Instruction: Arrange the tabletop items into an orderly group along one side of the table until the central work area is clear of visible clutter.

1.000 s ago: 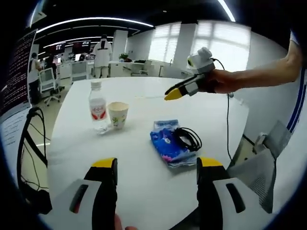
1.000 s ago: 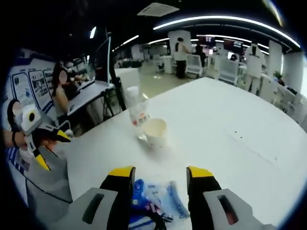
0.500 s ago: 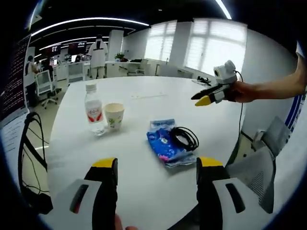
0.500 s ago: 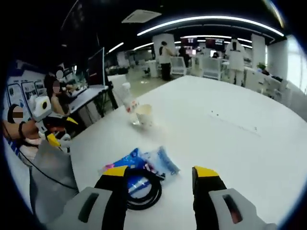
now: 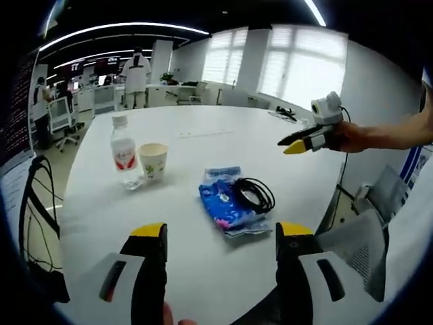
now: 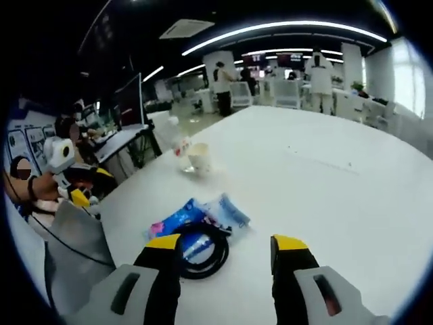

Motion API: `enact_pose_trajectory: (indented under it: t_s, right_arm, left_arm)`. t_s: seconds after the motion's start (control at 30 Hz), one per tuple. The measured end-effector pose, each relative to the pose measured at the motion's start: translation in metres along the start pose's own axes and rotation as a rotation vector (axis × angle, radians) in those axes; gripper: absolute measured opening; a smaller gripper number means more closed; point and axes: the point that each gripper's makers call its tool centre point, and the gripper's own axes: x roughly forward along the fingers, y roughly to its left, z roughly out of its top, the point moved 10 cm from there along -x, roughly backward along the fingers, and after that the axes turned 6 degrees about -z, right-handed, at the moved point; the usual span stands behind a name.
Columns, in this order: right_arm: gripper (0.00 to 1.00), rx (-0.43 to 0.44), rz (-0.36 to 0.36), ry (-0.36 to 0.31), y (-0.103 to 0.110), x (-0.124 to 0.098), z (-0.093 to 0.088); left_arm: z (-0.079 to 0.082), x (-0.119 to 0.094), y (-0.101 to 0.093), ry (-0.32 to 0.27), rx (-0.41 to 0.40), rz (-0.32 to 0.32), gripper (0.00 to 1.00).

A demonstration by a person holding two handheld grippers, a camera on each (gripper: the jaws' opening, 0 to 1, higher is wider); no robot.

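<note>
- Jaws of the left gripper (image 5: 220, 233) stand wide apart with nothing between them, hovering over the near edge of the white table (image 5: 203, 142).
- Jaws of the right gripper (image 6: 226, 244) are likewise spread and hold nothing; in the left gripper view this gripper hangs in a hand above the table's right edge.
- In the right gripper view, the left gripper sits at the far left, beyond the table's edge.
- A blue packet (image 5: 226, 203) lies flat near the middle of the table, with a coiled black cable (image 5: 254, 194) resting on its right part; in the right gripper view the cable (image 6: 203, 249) lies just ahead of the left jaw.
- A clear water bottle (image 5: 123, 152) with a red label stands upright, a paper cup (image 5: 153, 160) just beside it, both well apart from the packet.
- People stand among desks in the background.
</note>
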Motion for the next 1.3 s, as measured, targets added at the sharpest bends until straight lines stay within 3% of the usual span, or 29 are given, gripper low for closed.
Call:
enact_pose_trajectory:
  t_s: [0.2, 0.37, 0.6, 1.0, 1.3]
  right_arm:
    - [0.52, 0.080, -0.011, 0.000, 0.008, -0.002, -0.034]
    - [0.52, 0.104, -0.004, 0.019, 0.013, -0.005, -0.049]
    - [0.51, 0.130, -0.011, 0.020, 0.014, -0.011, -0.050]
    - [0.48, 0.168, -0.007, 0.013, 0.016, 0.004, -0.049]
    - [0.47, 0.180, -0.021, 0.042, 0.012, 0.008, -0.056]
  left_arm:
    - [-0.004, 0.013, -0.011, 0.009, -0.026, -0.009, 0.64]
    - [-0.007, 0.018, -0.014, 0.020, -0.033, -0.021, 0.64]
    - [-0.005, 0.028, -0.016, 0.023, -0.043, -0.035, 0.62]
    - [0.008, 0.067, -0.027, 0.007, -0.077, -0.072, 0.58]
    - [0.011, 0.084, -0.026, 0.014, -0.093, -0.081, 0.55]
